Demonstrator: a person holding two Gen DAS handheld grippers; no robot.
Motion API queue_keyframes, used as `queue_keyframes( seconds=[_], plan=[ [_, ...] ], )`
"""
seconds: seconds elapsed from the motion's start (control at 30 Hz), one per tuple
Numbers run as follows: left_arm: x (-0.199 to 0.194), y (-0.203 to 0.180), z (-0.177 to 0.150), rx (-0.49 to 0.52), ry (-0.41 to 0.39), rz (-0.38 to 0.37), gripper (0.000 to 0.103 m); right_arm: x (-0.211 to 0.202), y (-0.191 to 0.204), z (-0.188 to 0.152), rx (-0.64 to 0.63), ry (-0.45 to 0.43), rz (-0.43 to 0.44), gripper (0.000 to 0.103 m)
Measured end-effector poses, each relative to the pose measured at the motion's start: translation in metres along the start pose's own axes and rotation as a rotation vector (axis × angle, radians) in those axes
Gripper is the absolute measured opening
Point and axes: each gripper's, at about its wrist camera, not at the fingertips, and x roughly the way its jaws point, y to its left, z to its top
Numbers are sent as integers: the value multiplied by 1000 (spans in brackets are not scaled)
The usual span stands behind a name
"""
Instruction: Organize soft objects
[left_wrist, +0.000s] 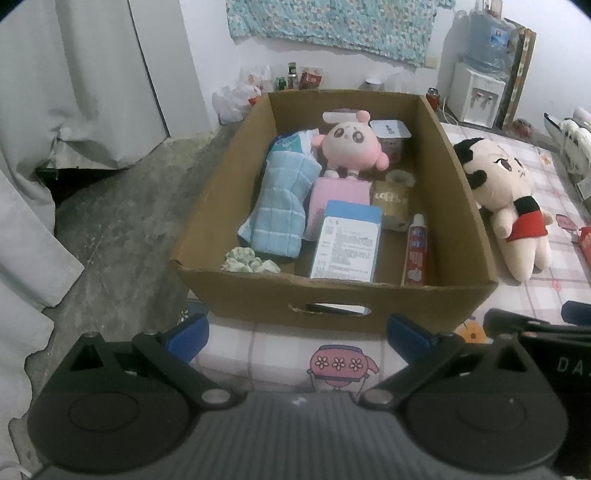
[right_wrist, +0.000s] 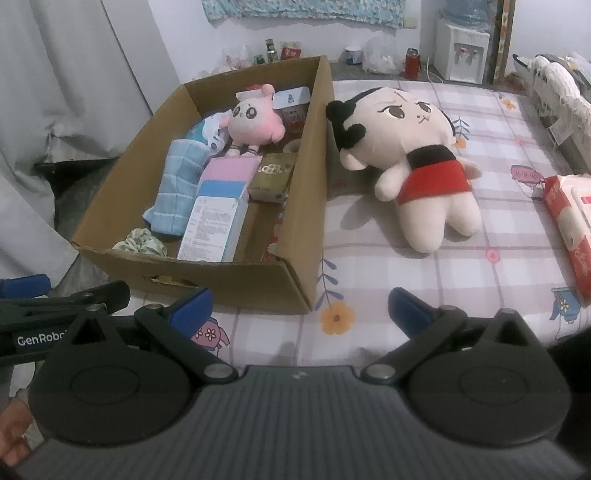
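A cardboard box (left_wrist: 332, 299) (right_wrist: 295, 229) stands on the checked bedsheet (right_wrist: 406, 277). Inside lie a pink plush (left_wrist: 351, 146) (right_wrist: 255, 122), a rolled blue towel (left_wrist: 282, 206) (right_wrist: 177, 192), a green scrunchie (left_wrist: 249, 260) (right_wrist: 142, 240), a pink folded cloth (left_wrist: 340, 192), a blue-and-white carton (left_wrist: 349, 242) (right_wrist: 216, 218) and a toothpaste tube (left_wrist: 415, 251). A large cream doll in a red top (left_wrist: 506, 195) (right_wrist: 413, 155) lies on the sheet right of the box. My left gripper (left_wrist: 297, 334) is open in front of the box. My right gripper (right_wrist: 299, 310) is open near the box's front corner.
A red tissue pack (right_wrist: 570, 221) lies at the sheet's right edge. Bare concrete floor (left_wrist: 122, 206) and a grey curtain (left_wrist: 74, 81) are to the left of the box. A water dispenser (right_wrist: 461, 48), bottles and bags stand along the far wall.
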Motion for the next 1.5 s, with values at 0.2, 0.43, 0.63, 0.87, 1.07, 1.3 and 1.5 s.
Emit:
queue_keyframes(
  seconds=[0.2, 0.43, 0.63, 0.87, 1.07, 1.3, 1.5],
  plan=[
    [7, 0, 0, 0, 36, -5, 103, 8, -2, -1, 16, 37, 1, 102],
    [13, -2, 1, 6, 52, -6, 103, 14, -4, 0, 19, 53, -6, 102],
    [17, -2, 2, 4, 61, -16, 103, 17, -5, 2, 21, 58, -13, 102],
    [19, -1, 3, 1, 62, -22, 103, 19, -4, 3, 19, 59, -21, 102],
    [24, -1, 5, 0, 65, -26, 103, 21, -4, 5, 18, 61, -24, 102],
    [30, 0, 9, 3, 74, -31, 103, 27, -4, 8, 22, 71, -28, 102],
    [35, 0, 11, 6, 80, -32, 103, 32, -4, 10, 25, 78, -31, 102]
  ],
)
